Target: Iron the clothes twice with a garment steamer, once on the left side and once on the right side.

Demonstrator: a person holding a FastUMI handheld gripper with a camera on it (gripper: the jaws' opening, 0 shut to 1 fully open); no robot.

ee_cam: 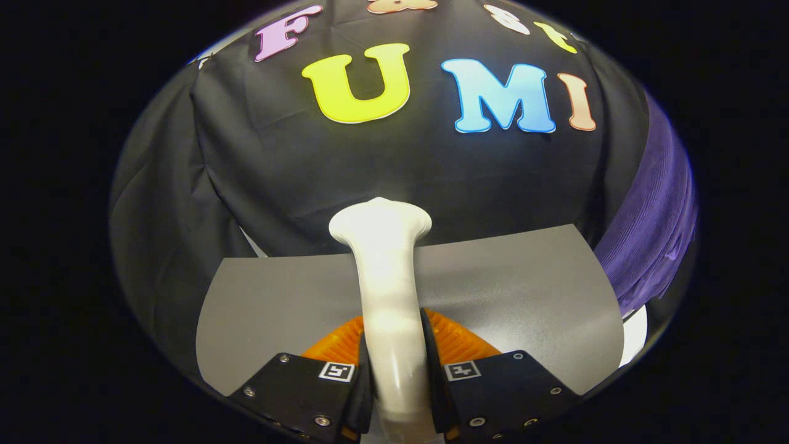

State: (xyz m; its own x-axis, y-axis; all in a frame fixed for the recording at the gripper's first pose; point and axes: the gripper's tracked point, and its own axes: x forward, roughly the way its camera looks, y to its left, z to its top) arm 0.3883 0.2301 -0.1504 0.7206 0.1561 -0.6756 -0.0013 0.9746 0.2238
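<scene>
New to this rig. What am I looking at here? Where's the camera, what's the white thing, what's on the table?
There is no robot arm: a person carries a two-finger claw by hand. The camera rides on that claw and looks forward along its fingers, hence the round, bent fisheye picture. The two fingers press on either side of the white handle of a garment steamer, so the claw is shut on it. The steamer's flared head points away, toward the black cloth wall. Under it lies a grey mat. Beyond the fingers, to one side of the mat, hangs or lies a purple garment; which of the two I cannot tell. The steamer head is not touching it.
</scene>
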